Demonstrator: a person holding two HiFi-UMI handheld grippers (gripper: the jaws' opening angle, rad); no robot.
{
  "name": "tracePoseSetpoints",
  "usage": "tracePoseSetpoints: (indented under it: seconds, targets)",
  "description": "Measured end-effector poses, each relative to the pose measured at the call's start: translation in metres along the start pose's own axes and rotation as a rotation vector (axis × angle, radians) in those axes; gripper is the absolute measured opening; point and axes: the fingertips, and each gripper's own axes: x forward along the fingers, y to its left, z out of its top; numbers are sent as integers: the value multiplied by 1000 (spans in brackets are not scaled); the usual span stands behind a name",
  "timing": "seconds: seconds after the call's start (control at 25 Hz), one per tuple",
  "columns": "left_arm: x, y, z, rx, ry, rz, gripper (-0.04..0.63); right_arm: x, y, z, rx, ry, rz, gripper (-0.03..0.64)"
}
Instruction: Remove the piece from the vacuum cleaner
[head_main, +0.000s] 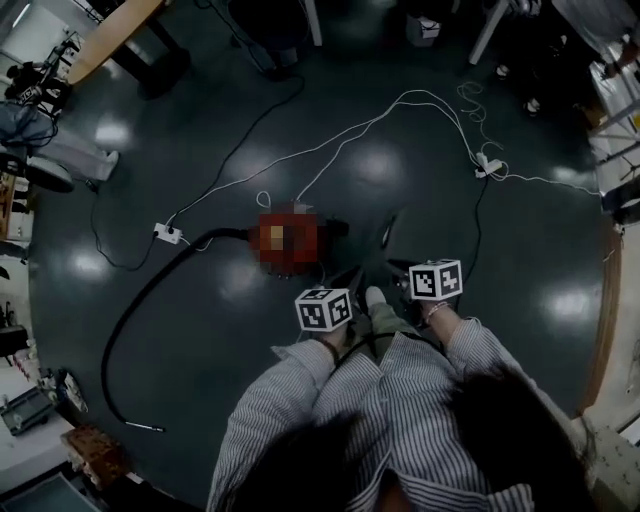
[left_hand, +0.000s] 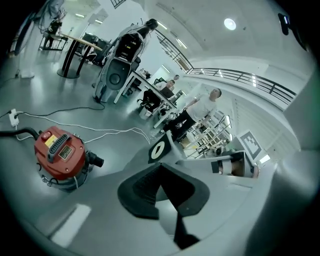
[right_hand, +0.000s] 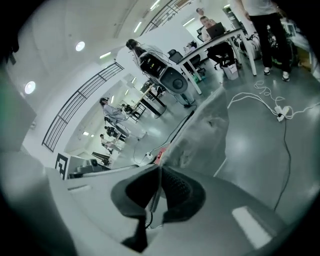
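Note:
The red vacuum cleaner (left_hand: 60, 155) stands on the dark floor, low at the left of the left gripper view; in the head view the vacuum cleaner (head_main: 290, 240) sits just ahead of both grippers. My right gripper (right_hand: 160, 170) is shut on a thin grey bag-like piece (right_hand: 205, 130) that rises up and to the right from its jaws. The same piece (left_hand: 200, 150) shows in the left gripper view, with a black collar and a white round hole (left_hand: 159, 150). My left gripper (left_hand: 161, 167) is shut with nothing in it. Both grippers (head_main: 340, 282) (head_main: 400, 268) hang close together over the floor.
A black hose (head_main: 140, 310) curves from the vacuum cleaner toward the lower left. White cables (head_main: 400, 110) and power strips (head_main: 168, 234) (head_main: 488, 166) lie on the floor. Desks, chairs and people (left_hand: 200, 107) stand further off, and the wearer's shoe (head_main: 376, 298) is below the grippers.

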Motion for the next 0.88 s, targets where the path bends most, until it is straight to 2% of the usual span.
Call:
tracePoseSetpoints:
  seconds: [0.2,0.32,0.56,0.88]
  targets:
    - [-13,-16,24,23,-44,-31,6,-11,21,8,32,-52,37,20]
    - [-19,-15,23,18,-53,-35,6,-14,25,3,48,-58,38,20]
    - [-17,-15,23,-11,-55,-59,6,-18,32,4,-6,-56,32,20]
    - [-14,-24,21,-9,-37,-80,6,-23,33,-1,-24,-36,16,20]
